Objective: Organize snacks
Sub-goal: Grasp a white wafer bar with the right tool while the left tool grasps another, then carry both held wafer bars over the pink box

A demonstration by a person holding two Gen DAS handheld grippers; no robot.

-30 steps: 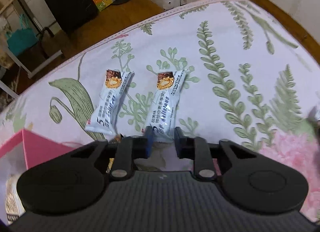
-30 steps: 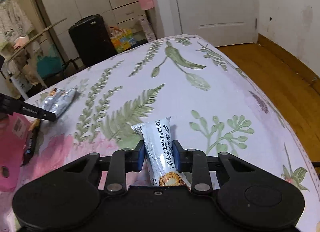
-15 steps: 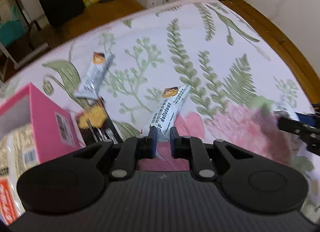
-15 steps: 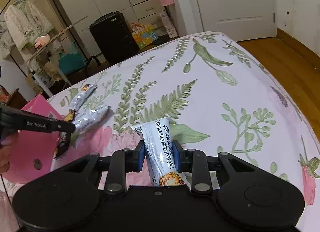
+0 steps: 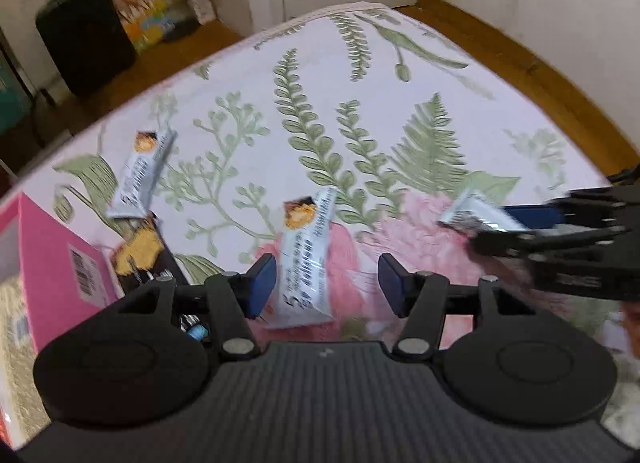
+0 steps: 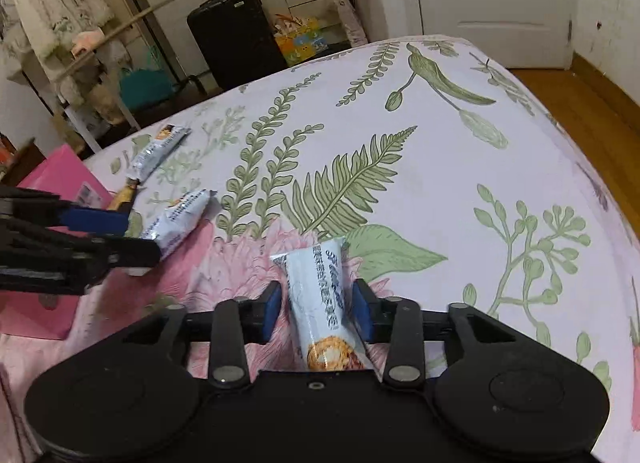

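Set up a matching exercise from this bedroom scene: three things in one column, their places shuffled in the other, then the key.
Things
1. pink cardboard box
2. black hard-shell suitcase
3. dark brown snack packet

Places
A. on the wooden floor, beyond the floral bedsheet
B. lying flat on the floral bedsheet, beside the box
C. standing at the bedsheet's left side, barcode label showing

Pairs: 1-C, 2-A, 3-B

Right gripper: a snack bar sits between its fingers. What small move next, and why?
Probably draw the right gripper back off the snack bar. Its jaws have just been opening, the pads stand clear of the wrapper, and the bar seems to rest on the bedspread, so it looks released.
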